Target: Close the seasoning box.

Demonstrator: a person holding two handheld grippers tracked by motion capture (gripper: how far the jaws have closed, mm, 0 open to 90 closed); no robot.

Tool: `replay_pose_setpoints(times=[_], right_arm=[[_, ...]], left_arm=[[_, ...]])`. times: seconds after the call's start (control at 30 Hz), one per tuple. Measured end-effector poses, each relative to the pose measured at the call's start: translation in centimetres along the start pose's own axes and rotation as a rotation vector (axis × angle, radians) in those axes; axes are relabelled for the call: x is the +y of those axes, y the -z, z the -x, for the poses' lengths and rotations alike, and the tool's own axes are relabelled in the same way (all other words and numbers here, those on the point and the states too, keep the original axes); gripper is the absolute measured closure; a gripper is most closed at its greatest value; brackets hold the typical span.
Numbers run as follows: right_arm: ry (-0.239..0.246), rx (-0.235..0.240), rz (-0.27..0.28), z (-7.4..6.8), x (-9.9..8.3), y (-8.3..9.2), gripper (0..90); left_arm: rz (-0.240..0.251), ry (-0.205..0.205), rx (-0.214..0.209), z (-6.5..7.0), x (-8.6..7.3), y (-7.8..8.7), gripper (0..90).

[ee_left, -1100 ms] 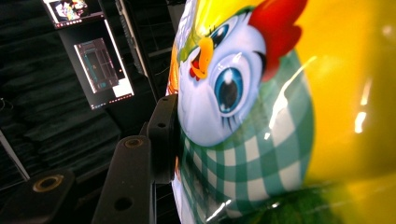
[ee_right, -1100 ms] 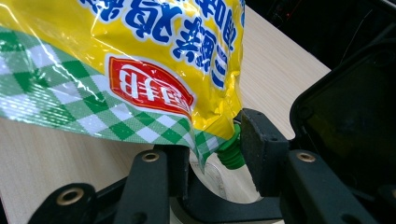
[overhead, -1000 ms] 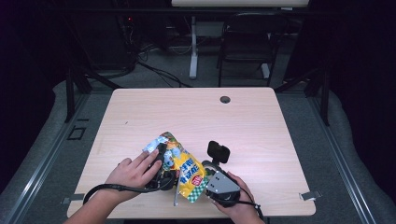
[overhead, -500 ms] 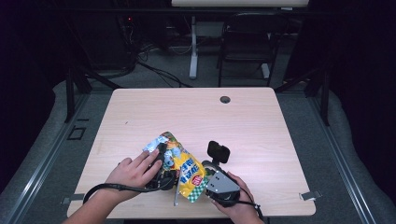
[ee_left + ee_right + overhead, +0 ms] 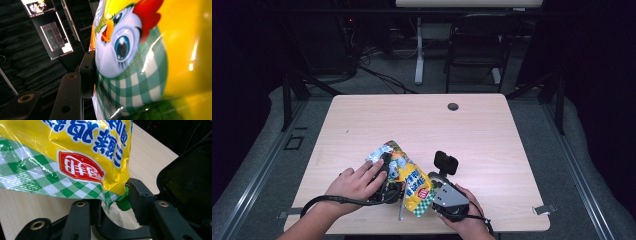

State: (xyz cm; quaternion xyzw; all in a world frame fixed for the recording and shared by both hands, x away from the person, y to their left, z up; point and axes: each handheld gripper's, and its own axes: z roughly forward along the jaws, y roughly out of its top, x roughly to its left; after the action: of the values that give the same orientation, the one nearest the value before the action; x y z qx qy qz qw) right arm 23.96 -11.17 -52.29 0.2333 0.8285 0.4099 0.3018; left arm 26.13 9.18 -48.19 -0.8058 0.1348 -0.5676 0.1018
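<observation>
A yellow snack bag (image 5: 407,175) with green checks and a cartoon chick lies near the front edge of the wooden table (image 5: 492,130). My left gripper (image 5: 387,170), held under a hand, is clamped on the bag's left side. In the left gripper view the bag (image 5: 150,62) presses against one black finger (image 5: 86,72) and hides the other. My right gripper (image 5: 434,182), with its grey plate, sits at the bag's right corner. In the right gripper view its jaws (image 5: 115,202) stand apart, with the bag's (image 5: 75,152) checked corner and a small green piece (image 5: 123,203) between them.
A black box-shaped object (image 5: 446,162) stands just beyond the right gripper, close on the right in the right gripper view (image 5: 185,182). A round cable hole (image 5: 453,106) sits at the table's far edge. A chair (image 5: 472,50) and cables lie behind the table.
</observation>
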Motion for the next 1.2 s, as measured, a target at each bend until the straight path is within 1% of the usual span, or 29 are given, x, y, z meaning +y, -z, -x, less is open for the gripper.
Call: replay_pose_setpoints(times=[0.03, 0.07, 0.23, 0.6, 0.63, 0.67, 0.77, 0.8, 0.87, 0.9, 0.97, 1.0, 1.07, 1.1, 1.13, 1.2], right_arm=[[0.000, -0.001, 0.001, -0.01, 0.01, 0.01, 63.8], [0.000, 0.000, 0.002, -0.02, 0.02, 0.02, 63.8], [0.000, 0.001, 0.000, 0.02, -0.02, 0.04, 63.8], [0.001, -0.002, 0.002, 0.01, -0.03, 0.00, 63.8], [0.001, -0.002, 0.002, 0.01, -0.03, 0.00, 63.8], [0.003, -0.002, 0.004, 0.00, -0.03, -0.02, 63.9], [0.003, -0.001, 0.003, 0.01, -0.03, -0.01, 63.8], [0.002, -0.001, 0.004, 0.01, -0.04, -0.01, 63.9], [0.002, -0.001, 0.004, 0.02, -0.04, -0.01, 63.9], [0.002, -0.002, 0.004, 0.03, -0.05, -0.01, 63.9], [0.001, -0.002, 0.002, 0.02, -0.04, 0.01, 63.9], [0.003, -0.001, 0.000, 0.01, -0.04, 0.02, 64.0], [0.003, -0.002, 0.002, 0.00, -0.04, 0.01, 64.0], [0.003, -0.001, 0.001, 0.02, -0.04, 0.02, 64.0], [0.003, -0.001, 0.001, 0.01, -0.04, 0.03, 64.0], [0.002, -0.002, 0.002, 0.00, -0.04, 0.01, 64.0]], left_arm=[[0.003, 0.005, -0.001, -0.03, -0.01, 0.00, 58.7], [0.000, -0.003, -0.002, -0.11, 0.01, 0.02, 58.7], [0.000, -0.004, -0.004, -0.13, 0.09, 0.01, 58.7], [-0.004, -0.025, -0.002, -0.38, 0.23, 0.12, 58.8], [-0.004, -0.028, 0.000, -0.40, 0.23, 0.15, 58.8], [0.002, -0.037, 0.024, -0.46, 0.28, 0.20, 58.8], [0.002, -0.043, 0.030, -0.49, 0.28, 0.25, 59.4], [-0.001, -0.044, 0.022, -0.57, 0.30, 0.32, 59.5], [-0.002, -0.044, 0.022, -0.59, 0.31, 0.34, 59.7], [-0.002, -0.043, 0.032, -0.54, 0.33, 0.33, 59.9], [-0.003, -0.042, 0.026, -0.56, 0.36, 0.33, 60.0], [-0.003, -0.043, 0.003, -0.54, 0.39, 0.31, 61.5], [-0.003, -0.043, 0.005, -0.54, 0.42, 0.32, 61.6], [-0.003, -0.048, 0.017, -0.55, 0.43, 0.39, 61.7], [-0.005, -0.051, 0.007, -0.60, 0.44, 0.43, 61.9], [-0.005, -0.054, 0.010, -0.61, 0.46, 0.48, 61.9]])
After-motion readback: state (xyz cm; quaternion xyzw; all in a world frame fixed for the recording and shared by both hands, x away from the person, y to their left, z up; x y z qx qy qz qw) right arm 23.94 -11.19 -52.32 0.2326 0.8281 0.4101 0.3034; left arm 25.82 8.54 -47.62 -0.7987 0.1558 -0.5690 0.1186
